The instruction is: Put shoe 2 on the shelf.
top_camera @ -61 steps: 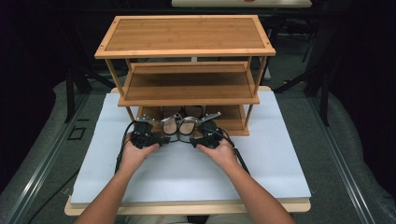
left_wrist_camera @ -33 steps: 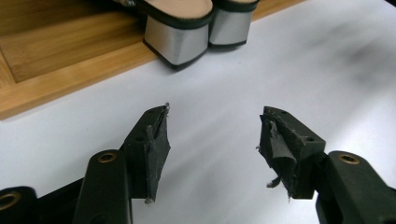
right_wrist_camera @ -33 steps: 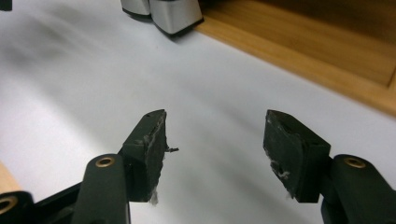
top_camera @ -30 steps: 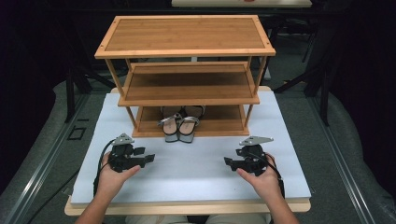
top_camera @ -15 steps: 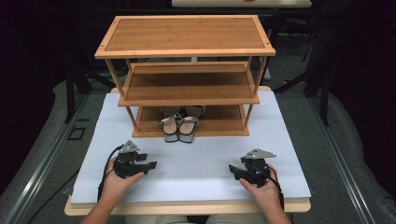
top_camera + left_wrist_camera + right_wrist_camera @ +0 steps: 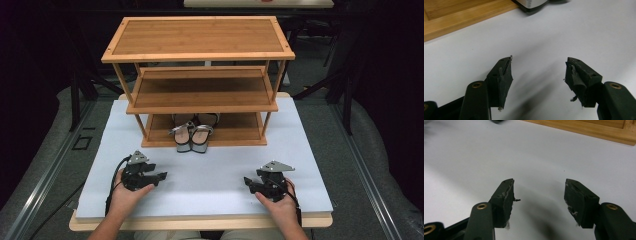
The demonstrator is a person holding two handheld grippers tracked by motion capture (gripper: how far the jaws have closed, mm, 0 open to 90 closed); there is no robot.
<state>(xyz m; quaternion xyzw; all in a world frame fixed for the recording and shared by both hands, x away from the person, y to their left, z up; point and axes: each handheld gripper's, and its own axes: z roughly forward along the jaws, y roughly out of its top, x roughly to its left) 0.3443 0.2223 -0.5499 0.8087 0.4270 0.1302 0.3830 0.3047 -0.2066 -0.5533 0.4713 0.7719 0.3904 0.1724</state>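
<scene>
Two sandals (image 6: pixel 192 136) lie toes toward us, ahead between our left gripper (image 6: pixel 159 177) and right gripper (image 6: pixel 248 183), both gaping empty.

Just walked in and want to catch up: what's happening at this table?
A person sits with a tool in each hand, the left tool and the right tool both resting low on the white table cover, jaws open and holding nothing. A pair of sandals stands side by side on the bottom shelf of the wooden rack, toes sticking out past its front edge. Both tools are well apart from the sandals, near the person's edge of the table.
</scene>
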